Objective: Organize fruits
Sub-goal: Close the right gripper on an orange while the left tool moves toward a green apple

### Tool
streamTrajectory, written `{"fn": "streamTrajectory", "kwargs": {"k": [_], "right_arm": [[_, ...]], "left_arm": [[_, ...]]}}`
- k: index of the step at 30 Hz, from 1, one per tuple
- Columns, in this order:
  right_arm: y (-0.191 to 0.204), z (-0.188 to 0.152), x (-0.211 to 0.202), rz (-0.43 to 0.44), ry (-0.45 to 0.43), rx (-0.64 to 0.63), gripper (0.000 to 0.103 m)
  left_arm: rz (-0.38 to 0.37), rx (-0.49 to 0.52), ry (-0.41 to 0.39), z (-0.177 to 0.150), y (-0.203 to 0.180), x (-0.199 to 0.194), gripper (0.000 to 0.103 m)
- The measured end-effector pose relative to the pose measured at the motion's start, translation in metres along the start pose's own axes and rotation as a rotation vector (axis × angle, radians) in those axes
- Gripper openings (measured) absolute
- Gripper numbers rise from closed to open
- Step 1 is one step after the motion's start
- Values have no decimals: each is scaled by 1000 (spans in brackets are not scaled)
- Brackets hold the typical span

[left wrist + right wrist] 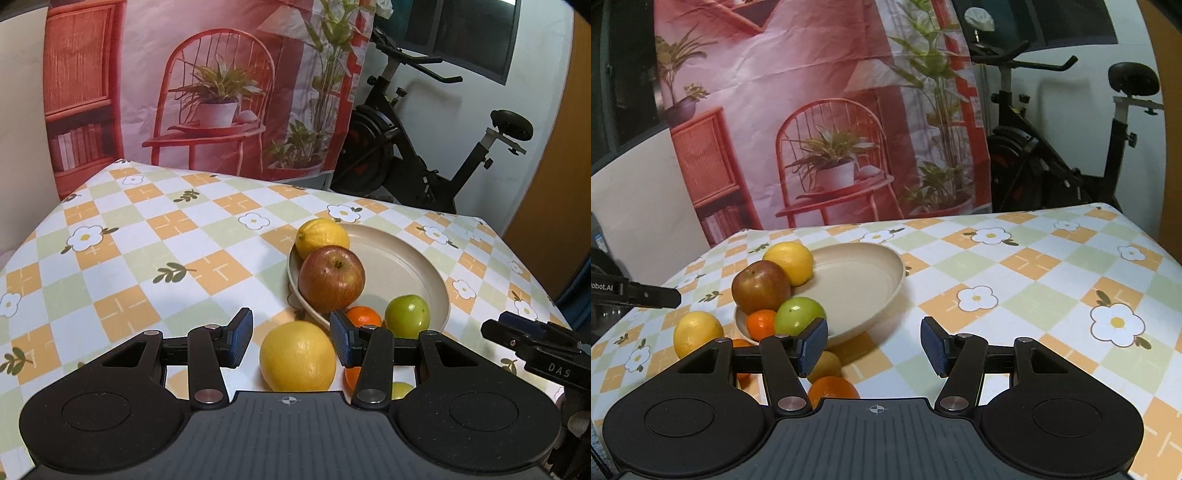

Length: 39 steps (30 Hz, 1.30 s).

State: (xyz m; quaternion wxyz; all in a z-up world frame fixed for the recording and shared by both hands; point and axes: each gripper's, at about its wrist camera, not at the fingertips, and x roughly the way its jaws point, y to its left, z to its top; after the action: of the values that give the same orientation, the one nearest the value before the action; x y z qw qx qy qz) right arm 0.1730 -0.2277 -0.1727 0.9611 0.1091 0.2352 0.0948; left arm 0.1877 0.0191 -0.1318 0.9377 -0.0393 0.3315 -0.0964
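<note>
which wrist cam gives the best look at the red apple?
Left wrist: the red apple sits near centre, fully unobstructed, stem up, on the plate rim beside the lemon. Right wrist shows the red apple smaller and off to the left, its lower edge overlapped by the green fruit.

Black claw (291, 341), seemingly blue-padded fingers (240, 338)

Light: soft, even indoor light, moderately bright.
Shadows: faint and blurred beside the plate (886, 273) on the counter (1034, 280).
Glare: small soft highlights on the apple (331, 278) and green fruit (407, 316).
Focus: sharp nearby, slightly grainy farther back.
Distortion: strong fisheye bending; dark corners in both views.
</note>
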Motion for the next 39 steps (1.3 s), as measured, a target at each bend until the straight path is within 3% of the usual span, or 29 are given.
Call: {"fn": "streamTrajectory", "kwargs": {"k": [12, 25, 39], "right_arm": [[8, -16, 5, 42, 53, -42, 53], [1, -23, 6, 151, 113, -15, 53], [7, -25, 8, 177, 155, -53, 37]], "left_arm": [[25, 20, 4, -19, -7, -4, 49], [35, 26, 16, -31, -12, -4, 49], [28, 27, 34, -34, -10, -2, 49]]}}
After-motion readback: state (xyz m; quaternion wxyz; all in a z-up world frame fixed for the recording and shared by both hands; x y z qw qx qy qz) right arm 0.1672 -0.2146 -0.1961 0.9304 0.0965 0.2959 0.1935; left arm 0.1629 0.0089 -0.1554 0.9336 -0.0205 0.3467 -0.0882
